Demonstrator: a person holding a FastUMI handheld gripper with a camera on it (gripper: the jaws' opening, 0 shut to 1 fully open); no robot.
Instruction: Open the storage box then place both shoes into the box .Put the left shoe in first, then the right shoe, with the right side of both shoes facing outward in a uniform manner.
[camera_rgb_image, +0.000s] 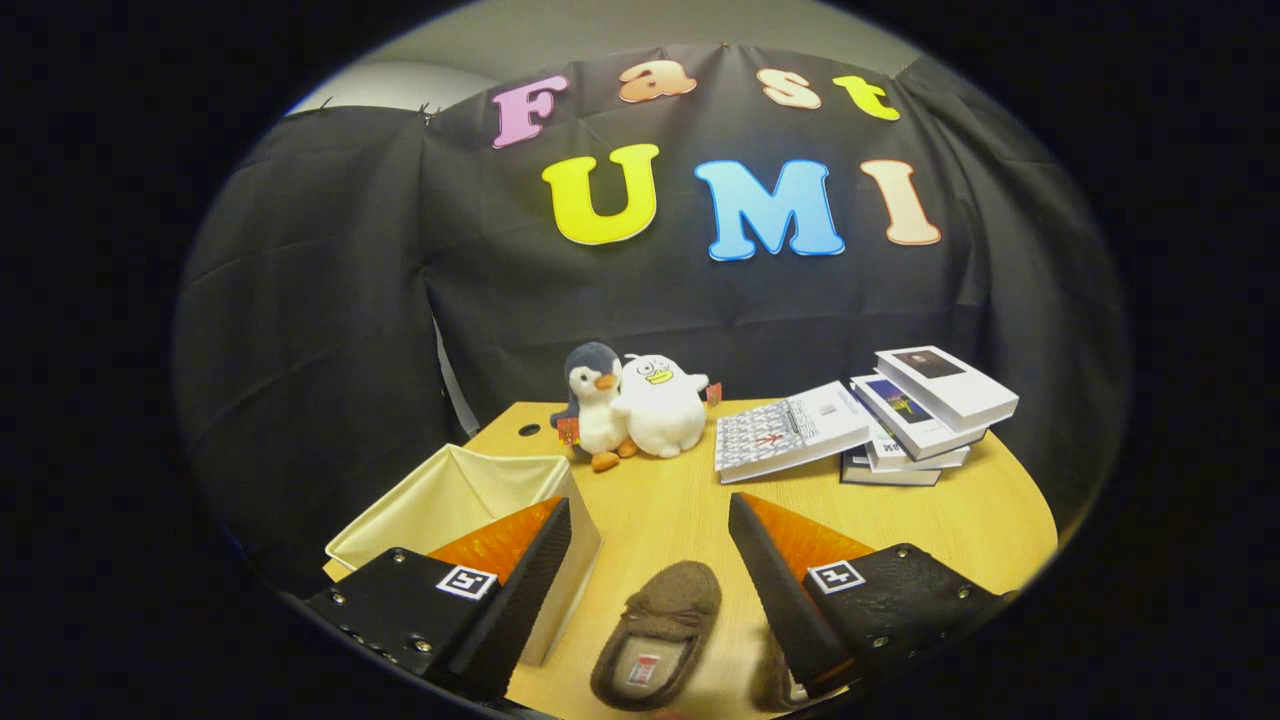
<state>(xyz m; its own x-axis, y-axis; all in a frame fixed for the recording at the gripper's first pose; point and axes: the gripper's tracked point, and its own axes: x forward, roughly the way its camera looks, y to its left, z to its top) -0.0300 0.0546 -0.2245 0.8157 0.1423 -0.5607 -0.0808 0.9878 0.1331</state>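
The gripper (650, 535) hangs above the near part of a round wooden table (680, 510), its fingers spread wide apart with nothing held between them. A brown slipper (660, 632) lies flat on the table in the gap between the fingers, sole down, toe pointing away and its opening toward the camera. A second slipper (772, 682) sits just beside it, mostly hidden beneath the right finger, so its orientation cannot be determined. The box (470, 490), a cream fabric bin with its top open, stands on the table beside and partly behind the left finger, close to the first slipper but not touching it. Beyond the fingers, at the far edge of the table, a penguin toy (594, 403) leans against a white duck toy (660, 405). A stack of books (905, 415) lies well apart from the box, beyond the right finger.
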